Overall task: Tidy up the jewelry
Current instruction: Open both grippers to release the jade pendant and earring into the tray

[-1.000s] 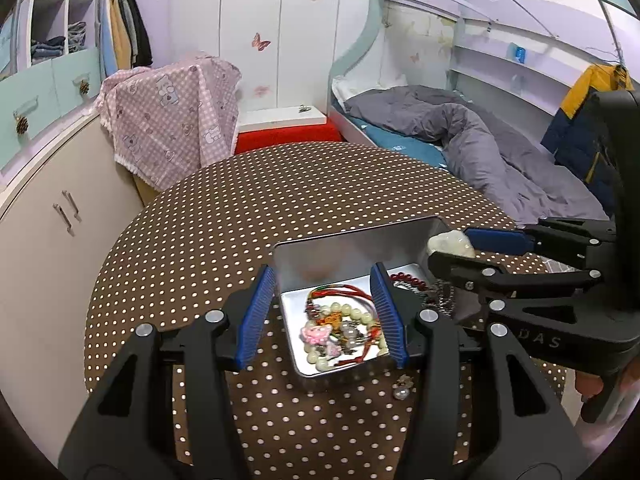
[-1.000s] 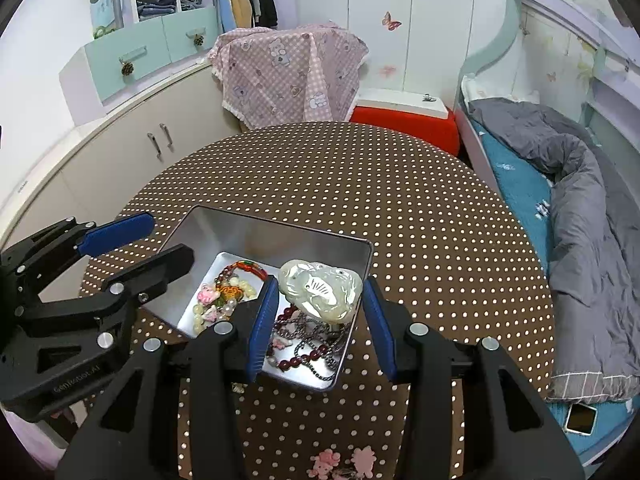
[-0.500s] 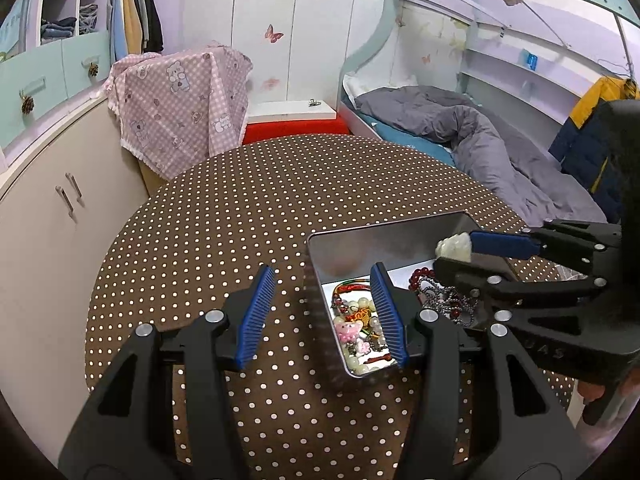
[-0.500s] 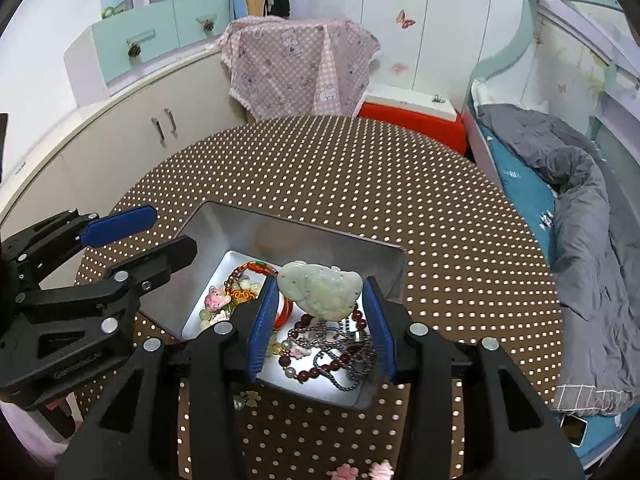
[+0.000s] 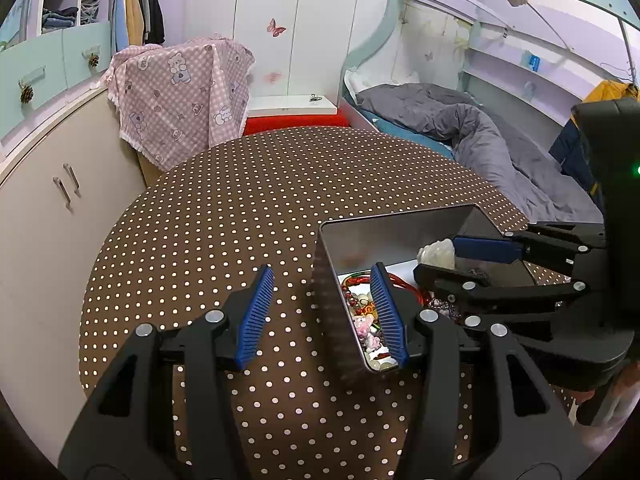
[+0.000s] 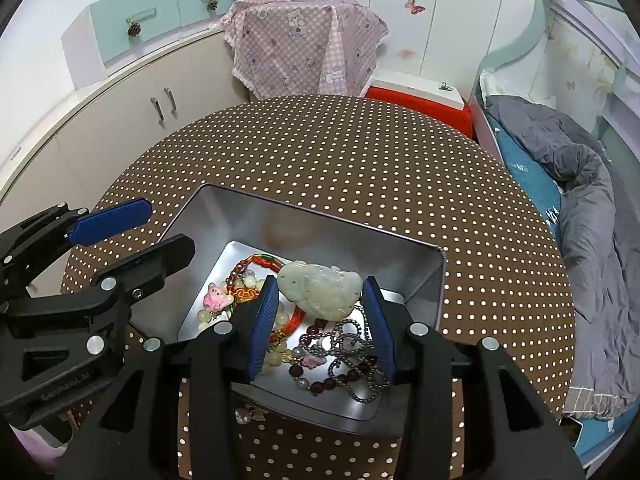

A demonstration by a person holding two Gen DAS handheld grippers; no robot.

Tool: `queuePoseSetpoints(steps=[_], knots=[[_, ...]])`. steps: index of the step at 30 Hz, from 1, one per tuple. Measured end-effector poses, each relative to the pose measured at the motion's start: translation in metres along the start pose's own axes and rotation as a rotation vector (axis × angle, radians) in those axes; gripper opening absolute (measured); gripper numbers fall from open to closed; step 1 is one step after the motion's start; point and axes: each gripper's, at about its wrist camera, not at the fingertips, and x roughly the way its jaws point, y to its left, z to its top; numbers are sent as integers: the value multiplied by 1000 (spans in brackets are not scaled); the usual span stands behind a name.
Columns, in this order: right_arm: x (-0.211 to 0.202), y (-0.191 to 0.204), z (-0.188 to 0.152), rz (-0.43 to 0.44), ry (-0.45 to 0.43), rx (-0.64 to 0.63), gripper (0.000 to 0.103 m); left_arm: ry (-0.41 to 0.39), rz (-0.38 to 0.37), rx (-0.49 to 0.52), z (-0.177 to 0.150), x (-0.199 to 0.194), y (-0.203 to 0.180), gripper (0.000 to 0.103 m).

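A pale green jade pendant (image 6: 316,292) is pinched between the blue pads of my right gripper (image 6: 321,282), which is shut on it. It hangs just above an open metal tin (image 6: 320,210). In the tin lie bead bracelets, a red cord, a pink bear charm (image 6: 217,298) and a dark bead chain (image 6: 348,360). My left gripper (image 5: 322,270) stands open across the tin's left wall (image 5: 332,280), one finger over the table and one over the jewelry, without touching. The left wrist view shows the pendant (image 5: 438,252) in the right gripper (image 5: 437,259).
The tin sits on a round table under a brown polka-dot cloth (image 6: 360,152). A small charm (image 6: 246,414) lies on the cloth in front of the tin. Cabinets (image 5: 52,200) stand left, a pink checked cloth (image 6: 304,44) drapes behind, and a bed (image 6: 592,216) lies right.
My left gripper has slid left, from over the tin's middle to across its left wall. The right gripper has come down closer to the tin with the pendant still in it.
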Motion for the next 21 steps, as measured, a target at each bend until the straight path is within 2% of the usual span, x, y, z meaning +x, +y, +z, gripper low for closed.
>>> queuePoseSetpoints(steps=[13, 21], knots=[[6, 4, 5, -8, 15, 0, 42, 3, -3, -12, -1, -1, 2, 51], [-5, 0, 3, -13, -3, 17, 45, -4, -5, -4, -2, -8, -2, 51]])
